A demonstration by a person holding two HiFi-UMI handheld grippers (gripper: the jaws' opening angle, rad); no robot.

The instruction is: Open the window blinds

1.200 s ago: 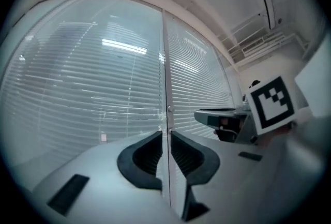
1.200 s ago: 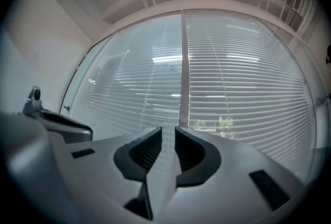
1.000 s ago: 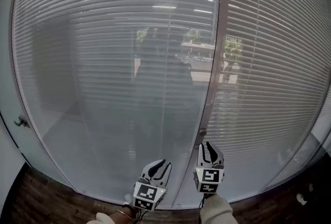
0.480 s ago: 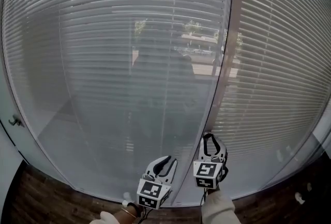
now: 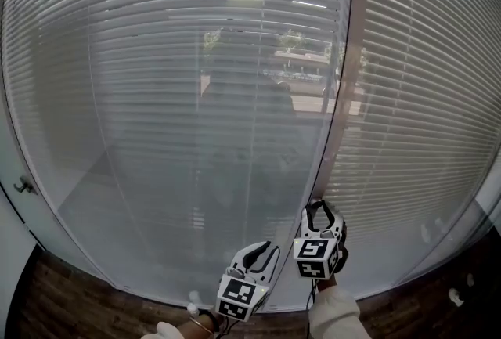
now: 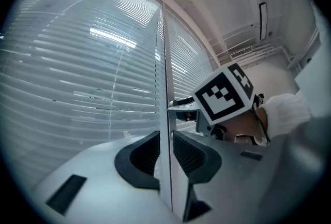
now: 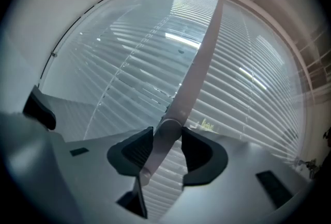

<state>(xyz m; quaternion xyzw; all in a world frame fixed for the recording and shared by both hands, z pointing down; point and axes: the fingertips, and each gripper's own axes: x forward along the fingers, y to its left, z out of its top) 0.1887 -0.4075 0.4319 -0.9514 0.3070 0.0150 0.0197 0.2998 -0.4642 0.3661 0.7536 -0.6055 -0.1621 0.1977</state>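
Grey slatted window blinds [image 5: 172, 95] hang behind glass and fill the head view, slats partly tilted so trees outside show through. A thin pale wand [image 7: 199, 62] hangs in front beside the brown mullion [image 5: 354, 55]. My right gripper [image 5: 317, 208] is level around the wand, and its jaws are opening. In the right gripper view [image 7: 166, 148] the wand runs between the pads with small gaps on both sides. Lower and to the left, my left gripper [image 5: 266, 250] is shut on the wand [image 6: 165, 62], which its pads [image 6: 181, 153] press from both sides.
A small latch [image 5: 23, 187] sticks out of the frame at the far left. Dark wooden floor [image 5: 63, 306] runs below the glass, with a small white object [image 5: 454, 297] at the right. A white wall with a mounted unit [image 6: 264, 13] is off to the right.
The right gripper's jaws have opened around the wand and it has rolled a little. The left gripper has shifted right, closer to the right one. The view has shifted slightly too.
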